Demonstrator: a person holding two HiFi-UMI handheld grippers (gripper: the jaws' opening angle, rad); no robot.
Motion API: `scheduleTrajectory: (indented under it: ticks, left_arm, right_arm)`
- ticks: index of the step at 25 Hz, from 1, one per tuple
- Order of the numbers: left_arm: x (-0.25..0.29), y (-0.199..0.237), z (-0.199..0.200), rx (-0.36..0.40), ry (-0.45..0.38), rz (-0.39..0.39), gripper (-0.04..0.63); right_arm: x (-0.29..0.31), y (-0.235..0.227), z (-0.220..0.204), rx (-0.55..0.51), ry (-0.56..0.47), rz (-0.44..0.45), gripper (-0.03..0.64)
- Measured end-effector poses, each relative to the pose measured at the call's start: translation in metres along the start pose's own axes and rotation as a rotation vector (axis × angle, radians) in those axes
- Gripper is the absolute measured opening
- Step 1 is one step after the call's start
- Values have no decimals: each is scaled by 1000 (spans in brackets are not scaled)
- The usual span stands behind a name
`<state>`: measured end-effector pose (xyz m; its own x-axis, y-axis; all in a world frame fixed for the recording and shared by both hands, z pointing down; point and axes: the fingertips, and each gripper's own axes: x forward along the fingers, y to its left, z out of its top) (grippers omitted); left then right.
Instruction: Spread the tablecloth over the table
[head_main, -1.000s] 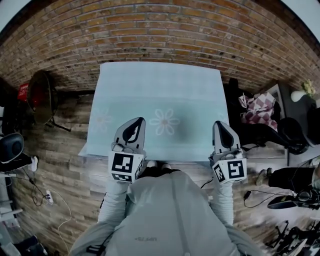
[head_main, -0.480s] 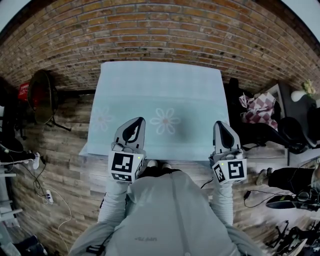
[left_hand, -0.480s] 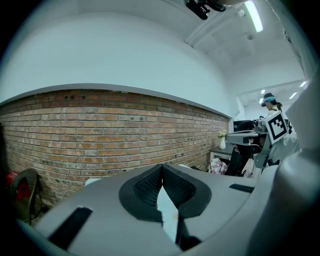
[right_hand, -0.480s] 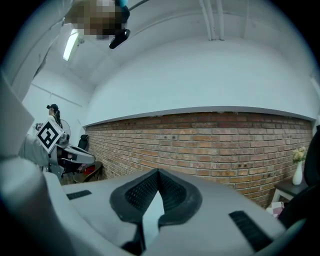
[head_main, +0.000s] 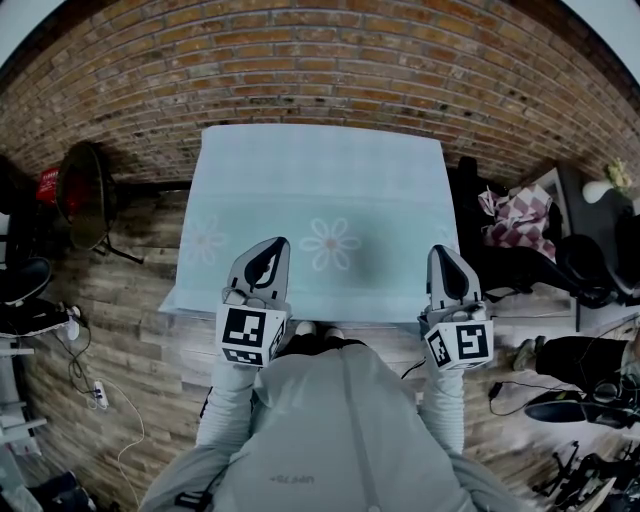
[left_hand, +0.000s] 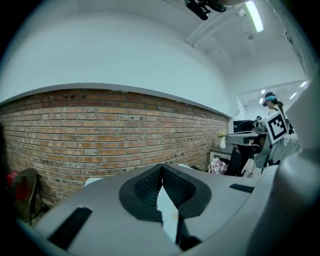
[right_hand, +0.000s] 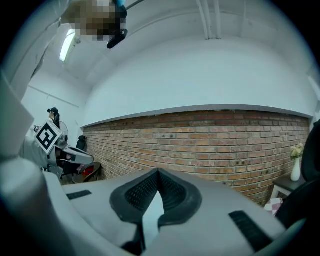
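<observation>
A pale blue tablecloth (head_main: 320, 190) with faint flower prints lies flat over the table, reaching from the brick wall side to the near edge. My left gripper (head_main: 269, 246) hovers over its near left part and my right gripper (head_main: 444, 250) over its near right corner. Both point away from me. In the left gripper view the pads of the left gripper (left_hand: 161, 166) meet at the tip, and a sliver of the tablecloth (left_hand: 168, 212) shows below through the gap. The right gripper (right_hand: 158, 172) looks the same, above the tablecloth (right_hand: 151, 214). Neither holds anything that I can see.
A brick wall (head_main: 320, 70) runs behind the table. A dark round chair (head_main: 82, 195) stands on the wooden floor at left, with cables (head_main: 90, 390) nearer me. At right are dark furniture, a checked cloth (head_main: 515, 222) and a white vase (head_main: 598, 190).
Both grippers and the tablecloth stay where they were. Only a dark chair at the far left edge of the head view has shifted.
</observation>
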<state>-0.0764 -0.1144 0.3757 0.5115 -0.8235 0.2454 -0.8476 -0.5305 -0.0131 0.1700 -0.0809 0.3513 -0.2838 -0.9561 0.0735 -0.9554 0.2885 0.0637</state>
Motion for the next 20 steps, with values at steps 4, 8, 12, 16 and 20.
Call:
scheduleTrajectory:
  ticks: [4, 8, 12, 16, 20]
  left_arm:
    - [-4, 4, 0, 1, -1, 10, 25]
    - [-6, 5, 1, 10, -6, 11, 25]
    - [-7, 9, 4, 23, -12, 12, 26]
    - [-8, 14, 7, -21, -17, -12, 26]
    - [-8, 22, 11, -78, -22, -8, 26]
  right_arm:
    - [-4, -2, -1, 8, -3, -12, 21]
    - [-6, -2, 0, 11, -6, -20, 21]
    - [-8, -3, 0, 13, -7, -22, 21]
    - [-8, -3, 0, 14, -6, -19, 21]
    - [-5, -1, 1, 18, -9, -9, 21]
